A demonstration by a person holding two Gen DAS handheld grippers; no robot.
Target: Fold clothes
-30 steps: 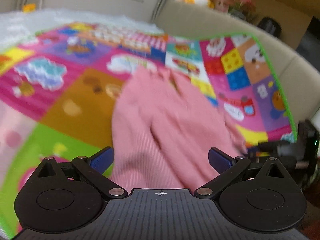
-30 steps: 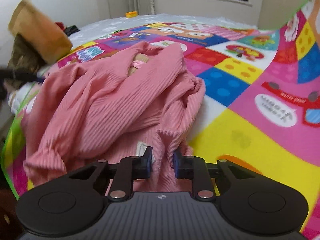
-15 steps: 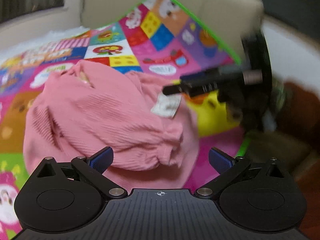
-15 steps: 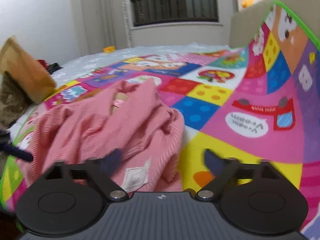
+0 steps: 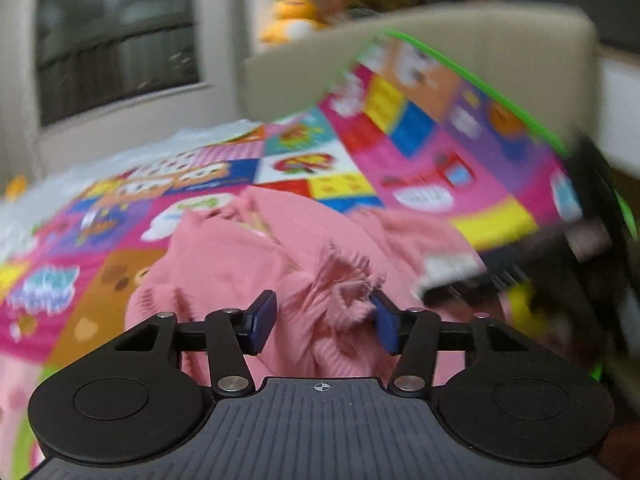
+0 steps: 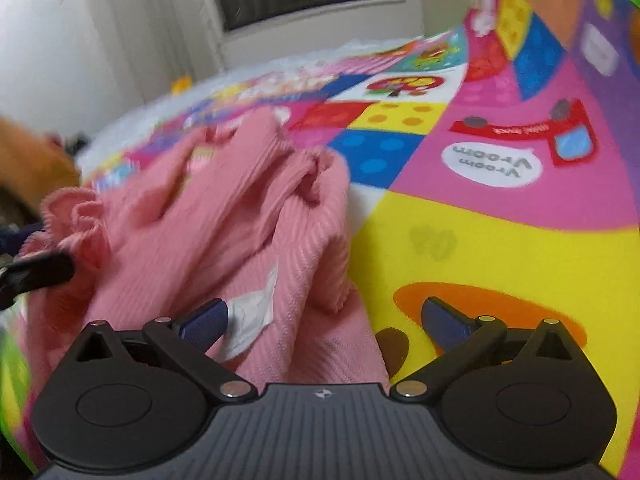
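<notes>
Pink ribbed sweater (image 5: 248, 280) lies bunched in a heap on your bright play mat (image 5: 352, 184), the one with the picture squares. Your left gripper (image 5: 322, 322) is down in the heap. Its two blue pads have a gap between them, and a frilly cuff (image 5: 352, 284) of the sweater sits in that gap. The cuff touches the right pad. The left pad has pink cloth just beside it, but the jaws are not squeezed on anything. This view is blurry, so small things are hard to see. Your right gripper (image 6: 324, 320) is at the near edge of the sweater (image 6: 224, 216), and its jaws are spread wide. The sweater's hem lies between its pads, more to the left side. A white tag (image 6: 250, 318) on the cloth sits right against the left pad. The right pad is over the bare mat (image 6: 500, 248), on a yellow and orange part, and no cloth touches it. In the right view you can see the frilly cuff (image 6: 76, 216) at the far left of the heap, with a dark finger of the left gripper just under it. A beige sofa (image 5: 460, 36) stands behind the mat, and the mat's far side curls up against it.
</notes>
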